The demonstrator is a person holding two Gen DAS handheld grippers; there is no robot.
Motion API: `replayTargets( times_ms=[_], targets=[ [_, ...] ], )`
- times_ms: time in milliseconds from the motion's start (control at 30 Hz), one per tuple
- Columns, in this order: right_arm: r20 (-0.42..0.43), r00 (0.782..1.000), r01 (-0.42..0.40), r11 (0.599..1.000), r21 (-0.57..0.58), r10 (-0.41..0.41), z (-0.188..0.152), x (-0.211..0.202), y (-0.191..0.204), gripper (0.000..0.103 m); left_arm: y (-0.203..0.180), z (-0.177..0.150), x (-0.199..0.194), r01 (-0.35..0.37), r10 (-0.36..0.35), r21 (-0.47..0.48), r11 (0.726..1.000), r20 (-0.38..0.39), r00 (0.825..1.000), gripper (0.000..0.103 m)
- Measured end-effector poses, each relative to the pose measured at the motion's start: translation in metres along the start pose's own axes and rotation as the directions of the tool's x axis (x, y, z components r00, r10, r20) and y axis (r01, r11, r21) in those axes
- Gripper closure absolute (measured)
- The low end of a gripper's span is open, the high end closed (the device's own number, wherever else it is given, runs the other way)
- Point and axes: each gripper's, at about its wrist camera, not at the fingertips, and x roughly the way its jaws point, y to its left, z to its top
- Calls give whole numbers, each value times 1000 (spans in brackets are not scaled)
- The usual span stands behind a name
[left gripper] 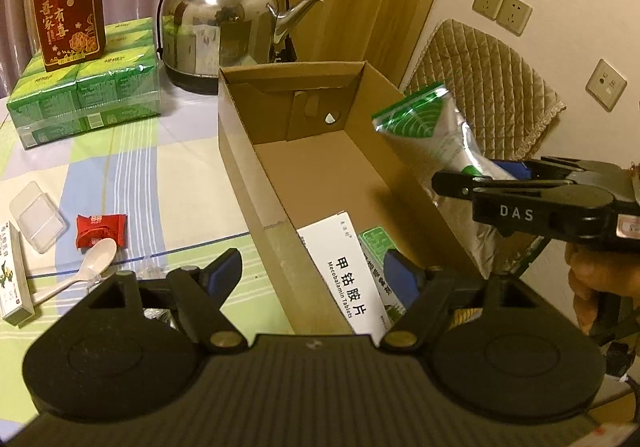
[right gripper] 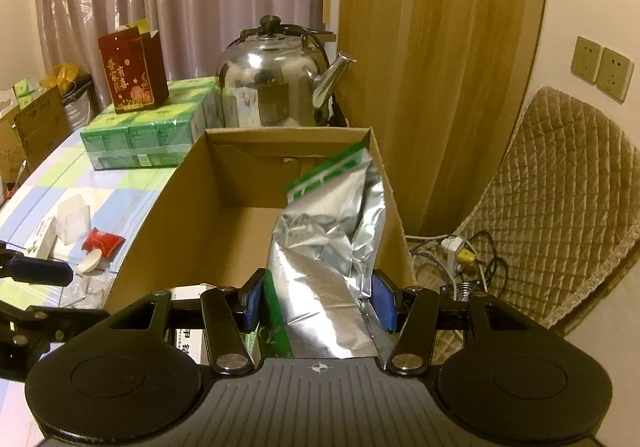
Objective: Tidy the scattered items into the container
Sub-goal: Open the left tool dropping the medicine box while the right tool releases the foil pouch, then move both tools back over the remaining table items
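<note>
At the centre of both views an open cardboard box (left gripper: 304,151) is seen on a checked tablecloth (left gripper: 132,167). A silver-and-green foil pouch (right gripper: 328,247) is clamped between the blue pads (right gripper: 252,305) of the right gripper (right gripper: 318,305) and held tilted over the box's right wall, its green top pointing into the box. In the left view the same pouch (left gripper: 436,135) is shown at the right of the frame, above the box edge.

The left gripper (left gripper: 316,275) is held with its fingers spread apart and nothing between them, straddling the box's near-left wall. Inside the box, at the lower centre, a white tablet carton (left gripper: 348,271) and a green packet (left gripper: 376,243) are already laid.

At the lower left of the left view, outside the box, scattered items are left — a red sachet (left gripper: 100,233), a white spoon (left gripper: 84,275), a clear plastic tray (left gripper: 38,221) and a small carton (left gripper: 14,279).

At the upper left a kettle (left gripper: 224,27) and wrapped green packs (left gripper: 88,87) are seen.
</note>
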Motion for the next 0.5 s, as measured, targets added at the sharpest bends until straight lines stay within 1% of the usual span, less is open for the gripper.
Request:
replayTargets(
  times_ms=[233,367,500],
  targets=[
    [37,999,3,1000,-6,-3,3,-5,3,48,6,-3,-3,-1,1,-10,1000,-3,1000,28],
    [54,998,16,1000,10,-17,3,-13,2,33,13,-8,-8,-9,9,-20,1000,-1,1000,26],
    [70,997,15,1000,25,-17,-1,-25,2,30,21,-17,-18,-18,18,-31,999,1,1000,26]
  ],
)
